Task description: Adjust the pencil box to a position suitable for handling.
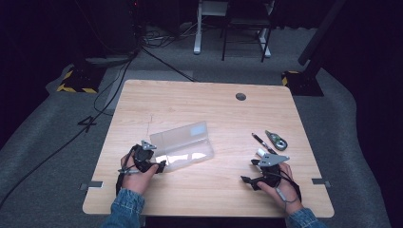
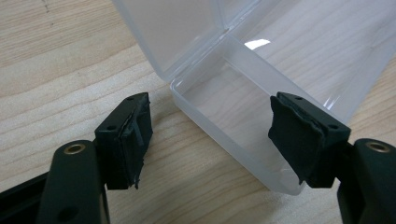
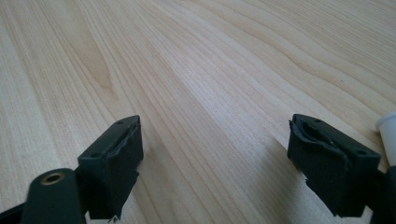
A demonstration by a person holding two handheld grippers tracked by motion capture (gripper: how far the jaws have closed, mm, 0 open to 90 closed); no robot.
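Our left gripper (image 2: 210,135) straddles the clear box's (image 2: 243,93) corner (lid up), jaws wide; right gripper (image 3: 215,163) jaws wide over bare bench (image 3: 196,70).

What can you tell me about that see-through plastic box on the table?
The clear plastic box looks like frosted, translucent plastic: a long shallow tray with a hinged lid standing open. It lies empty on the wooden table, left of centre. The left gripper straddles its near corner; whether the pads press it is unclear.
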